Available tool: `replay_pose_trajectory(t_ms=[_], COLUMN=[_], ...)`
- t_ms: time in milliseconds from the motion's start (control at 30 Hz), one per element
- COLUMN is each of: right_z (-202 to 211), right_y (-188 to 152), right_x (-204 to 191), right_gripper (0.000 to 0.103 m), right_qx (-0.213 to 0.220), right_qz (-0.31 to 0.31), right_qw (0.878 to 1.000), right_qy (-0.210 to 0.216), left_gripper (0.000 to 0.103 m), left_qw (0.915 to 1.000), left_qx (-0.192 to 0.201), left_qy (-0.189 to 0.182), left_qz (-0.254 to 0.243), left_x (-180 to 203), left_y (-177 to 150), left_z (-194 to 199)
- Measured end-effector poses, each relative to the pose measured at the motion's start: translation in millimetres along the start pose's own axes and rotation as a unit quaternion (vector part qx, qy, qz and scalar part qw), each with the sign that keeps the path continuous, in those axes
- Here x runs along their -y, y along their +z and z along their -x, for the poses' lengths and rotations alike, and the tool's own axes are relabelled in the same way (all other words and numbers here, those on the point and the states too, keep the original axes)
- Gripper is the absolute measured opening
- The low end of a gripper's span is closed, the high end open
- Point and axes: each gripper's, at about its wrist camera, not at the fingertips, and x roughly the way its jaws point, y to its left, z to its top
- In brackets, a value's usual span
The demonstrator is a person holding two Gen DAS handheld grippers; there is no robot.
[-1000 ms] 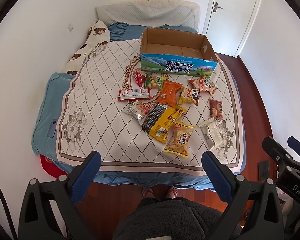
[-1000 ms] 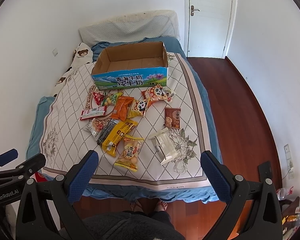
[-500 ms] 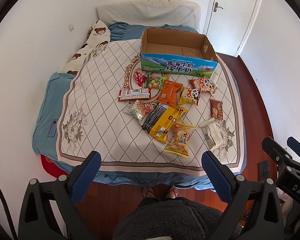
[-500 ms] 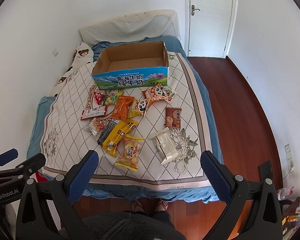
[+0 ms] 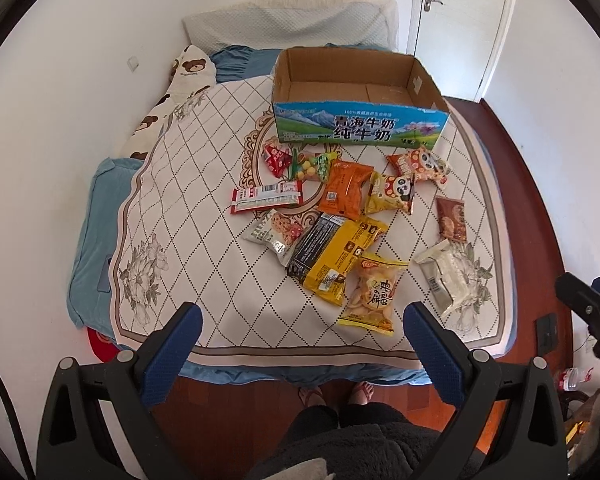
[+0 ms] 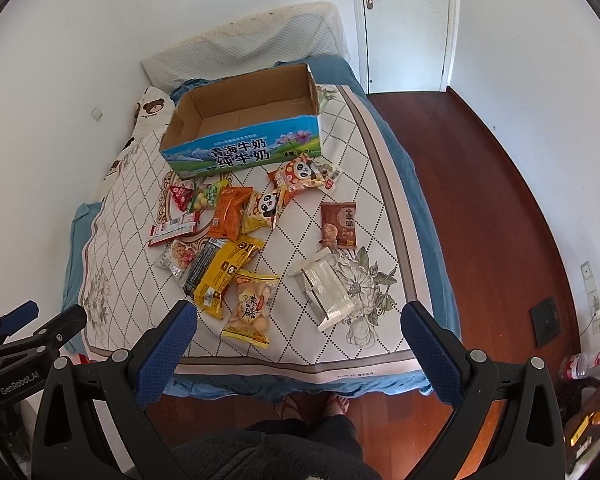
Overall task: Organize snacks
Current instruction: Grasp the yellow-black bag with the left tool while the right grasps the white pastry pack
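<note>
A cardboard box (image 5: 360, 92) sits on the bed (image 5: 203, 208) toward 12 o'clock, open at the top, and the part of its floor that shows is bare. All the snacks lie loose on the quilt at 6 o'clock of the box: a red packet (image 5: 276, 157) and a green candy bag (image 5: 314, 166) just beside its front wall, an orange bag (image 5: 344, 189) touching a yellow panda bag (image 5: 392, 194), a second panda bag (image 5: 418, 164) at 3 o'clock of them. Nearer lie a red strip (image 5: 265, 197), a yellow pack (image 5: 338, 258) and a biscuit bag (image 5: 374, 294); a brown packet (image 6: 338, 225) and a clear pack (image 6: 326, 290) lie apart toward 3 o'clock. The left gripper (image 5: 300, 354) and the right gripper (image 6: 297, 354) hang over the bed's foot, fingers spread wide, holding nothing
</note>
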Motion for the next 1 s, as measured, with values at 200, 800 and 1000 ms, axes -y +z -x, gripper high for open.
replay_pose_trajectory(t_ms=[200, 800, 1000], right_z=[-78, -281, -320], right_y=[12, 13, 9], right_x=[30, 13, 9], right_gripper=[0.103, 0.103, 0.103], right_qx=[-0.063, -0.255, -0.303], right_qz=[-0.017, 0.023, 0.048], right_qw=[0.998, 0.966, 0.951], right_qy=[0.016, -0.023, -0.036], left_gripper=[0.103, 0.102, 0.084], left_qw=[0.9937, 0.9218, 0.9181], left_qx=[-0.066, -0.229, -0.237], left_qy=[0.026, -0.03, -0.054], left_qz=[-0.087, -0.312, -0.313], left_x=[21, 70, 72], left_y=[21, 64, 63], left_z=[-85, -299, -319])
